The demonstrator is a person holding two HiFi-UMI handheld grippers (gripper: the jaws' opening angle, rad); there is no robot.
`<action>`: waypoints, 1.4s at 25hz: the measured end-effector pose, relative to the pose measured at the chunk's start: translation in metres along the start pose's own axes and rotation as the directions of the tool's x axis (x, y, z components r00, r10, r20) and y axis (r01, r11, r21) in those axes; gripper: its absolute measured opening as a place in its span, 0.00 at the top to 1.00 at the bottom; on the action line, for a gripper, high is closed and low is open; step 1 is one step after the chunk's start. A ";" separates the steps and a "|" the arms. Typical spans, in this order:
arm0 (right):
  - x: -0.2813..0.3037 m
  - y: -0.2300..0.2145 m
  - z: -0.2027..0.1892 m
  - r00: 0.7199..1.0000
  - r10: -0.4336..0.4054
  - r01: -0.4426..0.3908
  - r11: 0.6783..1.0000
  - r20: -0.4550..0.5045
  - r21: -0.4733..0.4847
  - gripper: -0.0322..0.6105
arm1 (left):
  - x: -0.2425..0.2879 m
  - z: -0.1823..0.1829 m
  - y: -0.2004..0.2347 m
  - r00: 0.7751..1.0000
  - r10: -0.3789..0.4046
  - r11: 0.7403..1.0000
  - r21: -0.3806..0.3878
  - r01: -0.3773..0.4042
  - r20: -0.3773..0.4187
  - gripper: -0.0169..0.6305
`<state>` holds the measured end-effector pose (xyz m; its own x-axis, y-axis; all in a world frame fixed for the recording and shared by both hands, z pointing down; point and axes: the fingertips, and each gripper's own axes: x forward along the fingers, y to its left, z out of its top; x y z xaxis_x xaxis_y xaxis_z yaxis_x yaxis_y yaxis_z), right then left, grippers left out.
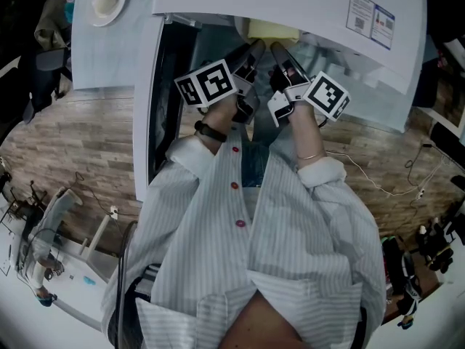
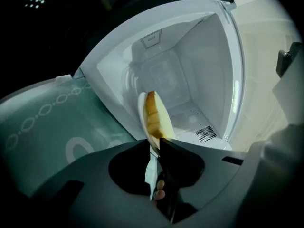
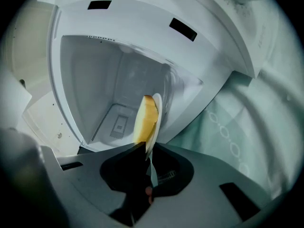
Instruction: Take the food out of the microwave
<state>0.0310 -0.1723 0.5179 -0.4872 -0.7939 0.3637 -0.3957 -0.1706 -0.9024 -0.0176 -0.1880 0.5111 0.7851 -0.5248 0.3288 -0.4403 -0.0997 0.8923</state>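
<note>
Pinching the plate (image 2: 141,109) rim, left gripper (image 2: 158,139) and right gripper (image 3: 145,147) fingers (image 3: 209,175) closed on it, microwave (image 2: 209,80) walls well clear

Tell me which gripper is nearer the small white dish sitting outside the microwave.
Left. The left gripper is down-right of the dish in the head view; the right gripper sits just beyond it, farther away. Both grip the food plate.

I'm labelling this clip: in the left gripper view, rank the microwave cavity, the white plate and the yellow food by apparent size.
1. microwave cavity, largest by far.
2. white plate, seen edge-on.
3. yellow food, only slightly smaller than the plate.
Both sit nearer the camera, which enlarges them.
</note>
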 end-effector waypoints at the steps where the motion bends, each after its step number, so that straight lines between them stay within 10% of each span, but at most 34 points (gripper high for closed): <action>1: 0.000 0.001 -0.001 1.000 0.018 -0.018 1.000 0.000 -0.006 0.85 | -0.001 -0.002 0.000 1.000 0.001 1.000 0.001 -0.001 0.000 0.86; 35: -0.094 0.019 -0.056 0.990 0.073 -0.078 0.996 -0.122 -0.042 0.85 | -0.077 -0.075 -0.048 0.989 0.027 0.999 0.037 -0.032 0.145 0.86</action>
<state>0.0258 -0.0686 0.4791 -0.6057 -0.7273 0.3226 -0.3889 -0.0831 -0.9175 -0.0243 -0.0793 0.4662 0.7017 -0.6443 0.3040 -0.4809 -0.1135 0.8694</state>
